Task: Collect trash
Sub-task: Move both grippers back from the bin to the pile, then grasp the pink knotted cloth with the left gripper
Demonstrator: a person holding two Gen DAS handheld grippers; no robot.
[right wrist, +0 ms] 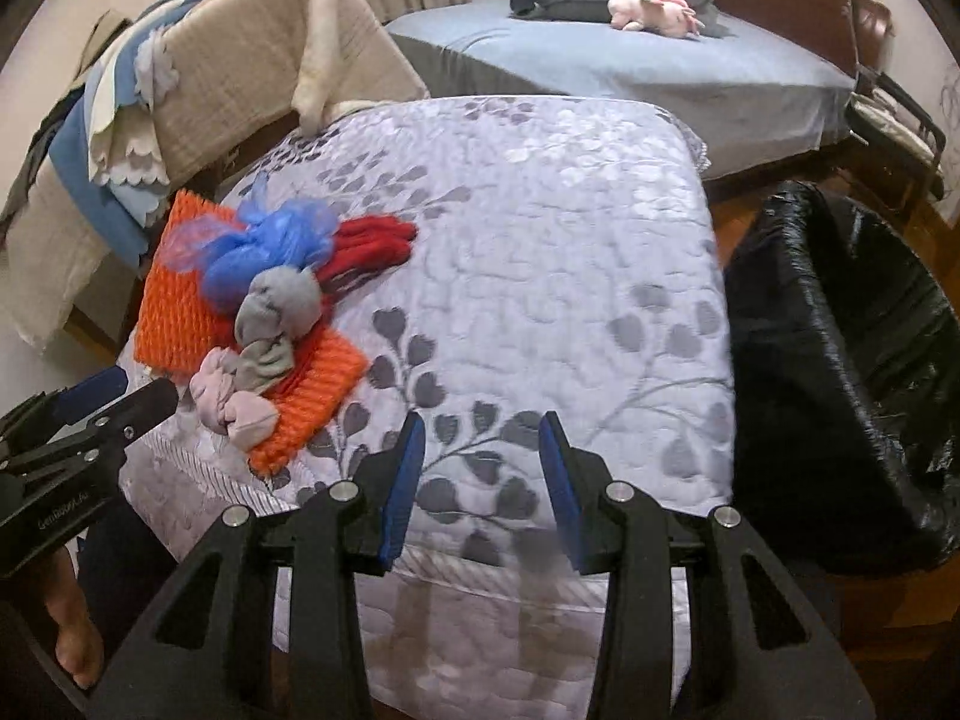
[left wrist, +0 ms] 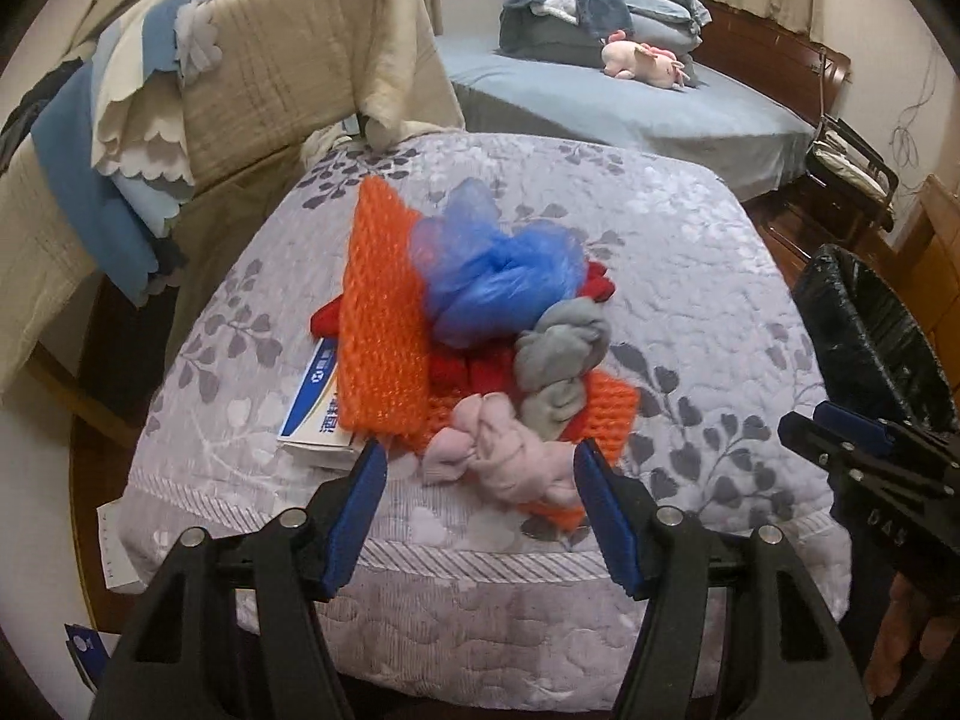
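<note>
The trash heap sits toward the left side of a surface covered by a grey leaf-patterned quilt (right wrist: 540,228): a crumpled blue plastic bag (left wrist: 498,267) on top, orange foam netting (left wrist: 381,324) standing on edge beside it with another orange piece (right wrist: 312,396) lying flat beneath, something red and knitted (right wrist: 372,246) poking out behind, a knotted grey sock (left wrist: 561,360) and a knotted pink sock (left wrist: 498,447) nearest the front edge. A blue-and-white box (left wrist: 315,408) peeks from under the netting on the left. The left gripper (left wrist: 480,474) hovers at the front of the pile, its jaws spread wide with the pink sock lying between the blue pads, gripping nothing. The right gripper (right wrist: 480,468) hangs over bare quilt to the right of the heap, jaws apart and empty. A bin lined with a black bag (right wrist: 840,360) stands just beside the quilt's right edge. Behind, a bed (right wrist: 660,78) carries a pink plush toy (right wrist: 654,9).
</note>
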